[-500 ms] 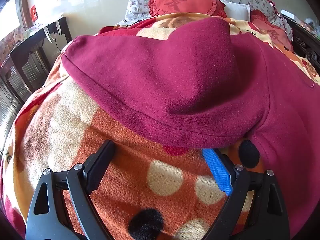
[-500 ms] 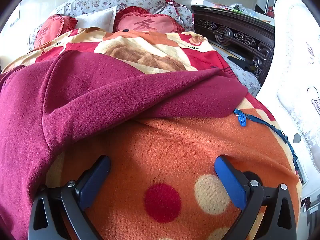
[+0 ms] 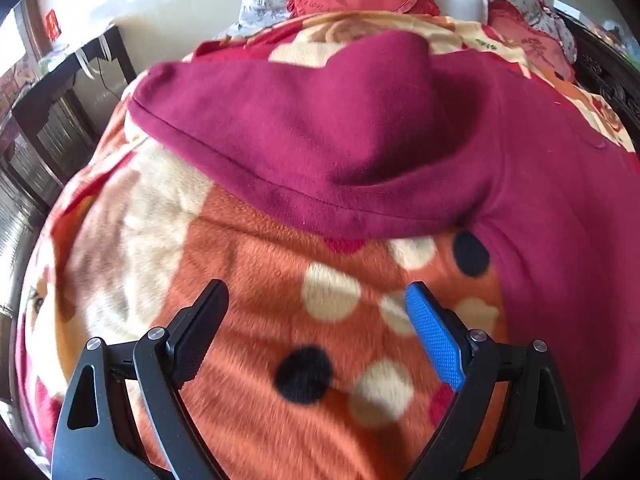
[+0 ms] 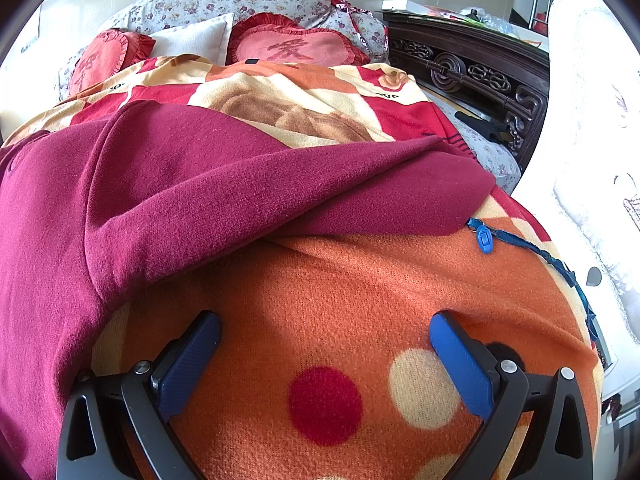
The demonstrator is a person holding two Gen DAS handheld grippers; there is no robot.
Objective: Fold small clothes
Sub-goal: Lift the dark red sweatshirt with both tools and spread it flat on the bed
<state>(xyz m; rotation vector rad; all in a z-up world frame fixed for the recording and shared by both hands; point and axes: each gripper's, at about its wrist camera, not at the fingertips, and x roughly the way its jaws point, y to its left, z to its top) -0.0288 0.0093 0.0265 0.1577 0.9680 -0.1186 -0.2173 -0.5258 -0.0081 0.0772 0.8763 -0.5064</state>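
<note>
While the dark crimson fleece garment (image 3: 360, 136) lies spread across the orange, polka-dotted plush blanket (image 3: 256, 320) on the bed, nobody has hold of it. The left gripper (image 3: 316, 308) hangs over bare blanket just short of the garment's stitched hem, jaws as wide as they go and nothing between them. The right gripper (image 4: 324, 332) is the same on its side: blue pads well apart, empty, with the garment's edge (image 4: 360, 216) a little way ahead. From where I stand, one part of the cloth looks already laid over the rest, with a raised hump and a long crease, so I'd judge a first fold may be in. It is still broad and loose, though, with further folds and some flattening left. A blue zipper pull (image 4: 485, 239) sits near the garment's right tip.
</note>
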